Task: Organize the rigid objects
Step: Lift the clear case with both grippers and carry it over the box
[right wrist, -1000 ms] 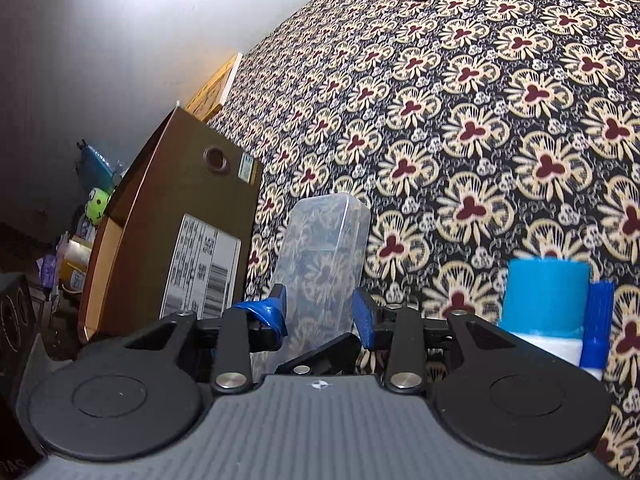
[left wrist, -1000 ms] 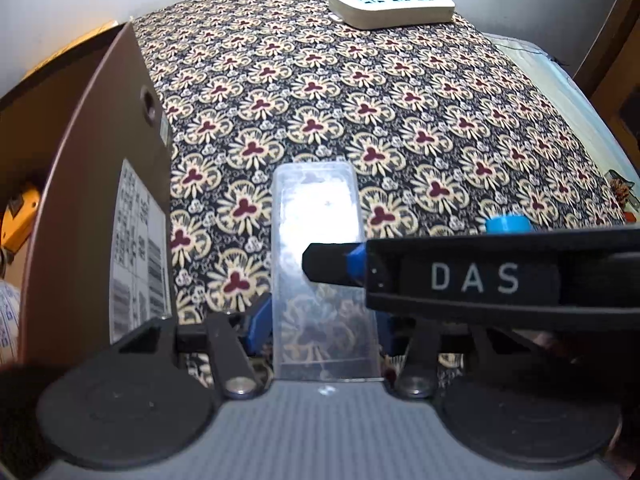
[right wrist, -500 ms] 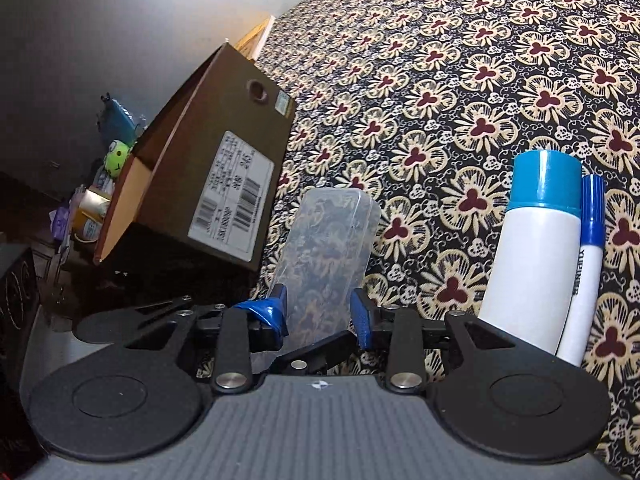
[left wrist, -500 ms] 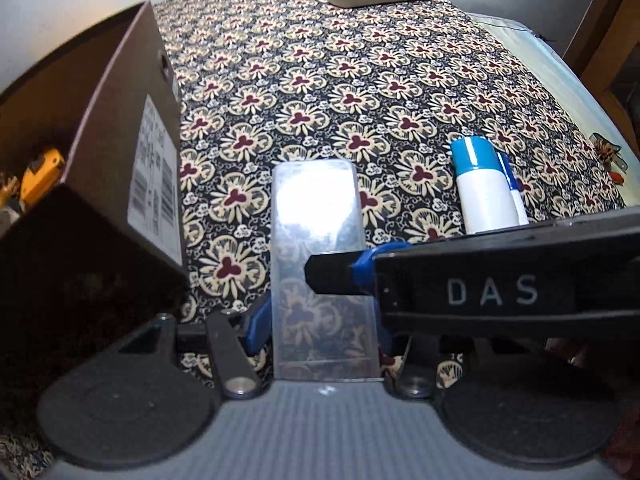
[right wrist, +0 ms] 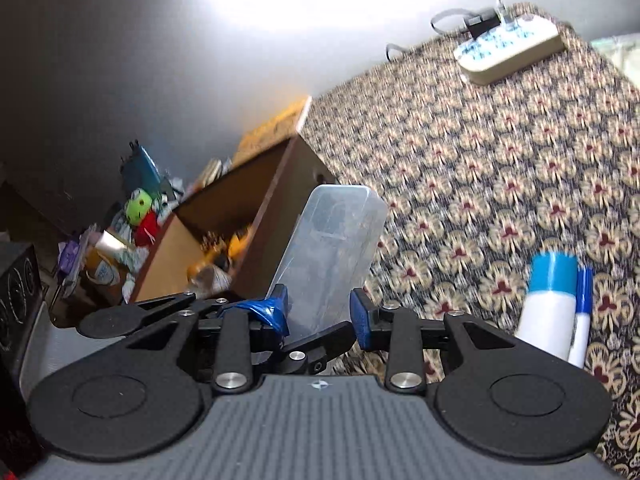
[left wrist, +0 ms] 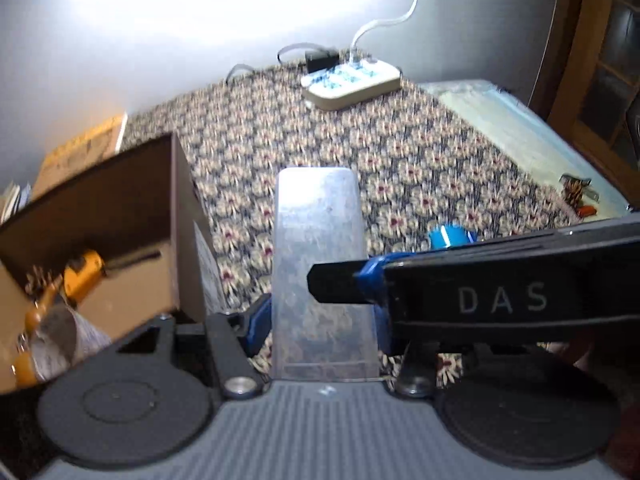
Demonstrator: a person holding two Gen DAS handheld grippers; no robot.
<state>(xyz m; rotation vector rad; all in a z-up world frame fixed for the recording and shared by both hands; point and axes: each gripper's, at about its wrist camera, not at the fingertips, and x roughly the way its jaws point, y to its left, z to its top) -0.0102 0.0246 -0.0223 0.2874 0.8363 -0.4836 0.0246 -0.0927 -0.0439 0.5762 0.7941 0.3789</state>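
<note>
A clear plastic case (left wrist: pixel 316 216) is held up off the flowered cloth (left wrist: pixel 420 152), long side pointing away. My left gripper (left wrist: pixel 320 332) is shut on its near end, blue pads against both sides. My right gripper (right wrist: pixel 320 312) is shut on the same case (right wrist: pixel 340 224) from the right; its black finger (left wrist: pixel 332 286) lies across the case in the left wrist view. An open brown shoebox (left wrist: pixel 176 208) stands just left of the case and holds a yellow tool (left wrist: pixel 82 276). A white bottle with a blue cap (right wrist: pixel 548 312) and a blue marker (right wrist: pixel 582 312) lie on the cloth at right.
A white power strip (left wrist: pixel 352 84) with plugged cables sits at the far edge by the wall. Clutter of toys and bottles (right wrist: pixel 136 220) fills the floor left of the shoebox (right wrist: pixel 276 208). A wooden cabinet (left wrist: pixel 592 60) stands at far right.
Both grippers have risen together with the case and tipped upward. The shoebox's open inside and the far wall now show; the bottle and marker sit lower in view.
</note>
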